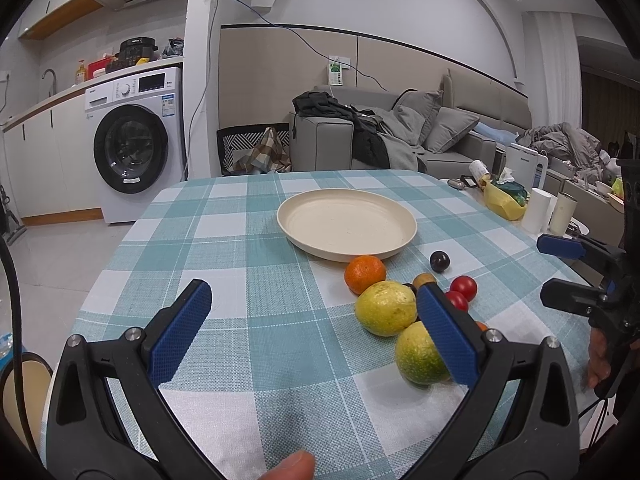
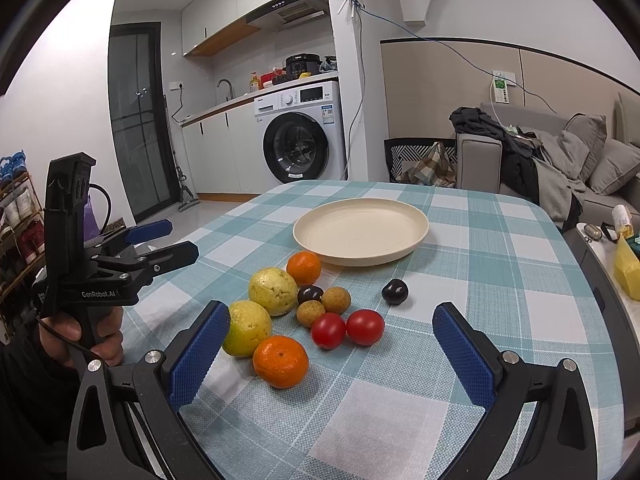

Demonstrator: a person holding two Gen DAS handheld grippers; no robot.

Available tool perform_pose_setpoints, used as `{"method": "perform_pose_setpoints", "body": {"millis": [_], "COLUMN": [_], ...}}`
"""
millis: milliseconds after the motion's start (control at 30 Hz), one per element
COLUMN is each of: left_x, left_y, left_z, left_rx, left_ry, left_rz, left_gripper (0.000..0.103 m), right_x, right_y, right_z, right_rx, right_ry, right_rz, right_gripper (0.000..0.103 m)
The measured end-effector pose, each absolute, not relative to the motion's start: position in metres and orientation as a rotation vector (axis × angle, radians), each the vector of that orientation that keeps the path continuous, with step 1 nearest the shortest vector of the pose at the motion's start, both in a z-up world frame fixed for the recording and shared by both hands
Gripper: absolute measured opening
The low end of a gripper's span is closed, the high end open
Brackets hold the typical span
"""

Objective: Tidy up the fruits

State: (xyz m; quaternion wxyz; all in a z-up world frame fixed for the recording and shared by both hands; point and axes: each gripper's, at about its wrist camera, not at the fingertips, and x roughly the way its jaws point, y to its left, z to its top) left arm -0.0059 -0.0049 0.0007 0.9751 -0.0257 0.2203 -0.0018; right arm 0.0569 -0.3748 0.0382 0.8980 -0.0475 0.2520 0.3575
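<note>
A cream plate (image 2: 360,232) stands empty on the checked tablecloth (image 2: 480,248). In front of it lies a cluster of fruit: two yellow-green guavas (image 2: 273,291), two oranges (image 2: 281,361), two red tomatoes (image 2: 365,327), two brown longans (image 2: 336,300), a dark plum (image 2: 310,293) and a second dark plum (image 2: 395,291) apart to the right. My right gripper (image 2: 332,356) is open and empty, low over the near fruit. My left gripper (image 1: 316,324) is open and empty, left of the fruit, its right finger in front of a guava (image 1: 420,354). The plate (image 1: 347,224) lies beyond.
A side table at the right holds a yellow bag (image 1: 504,200), white cups (image 1: 538,210) and clutter. A washing machine (image 1: 134,148) and a sofa (image 1: 400,136) stand beyond the table. The table edge runs close at the left (image 1: 92,300).
</note>
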Motion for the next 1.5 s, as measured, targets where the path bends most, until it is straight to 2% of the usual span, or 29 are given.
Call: {"method": "perform_pose_setpoints", "body": {"millis": [700,1000,1367,1500], "left_x": [0.001,0.006,0.013,0.016], "left_y": [-0.006,-0.025,-0.038,-0.041], "left_z": [0.0,-0.006,-0.015,-0.019], "left_rx": [-0.046,0.019,0.014,0.02], "left_ry": [0.479,0.549,0.636,0.664], "left_rz": [0.004,-0.079,-0.17,-0.182], "left_gripper": [0.102,0.102,0.102,0.102], "right_x": [0.057,0.07,0.074,0.076], "right_y": [-0.362,-0.353,-0.33,-0.324], "right_z": [0.036,0.022,0.0,-0.006], "right_rx": [-0.174,-0.186,-0.241,-0.239], "right_ry": [0.569,0.716,0.872,0.915], "right_rz": [0.723,0.748,0.822,0.843], "right_gripper": [0.103,0.102,0.076,0.062]}}
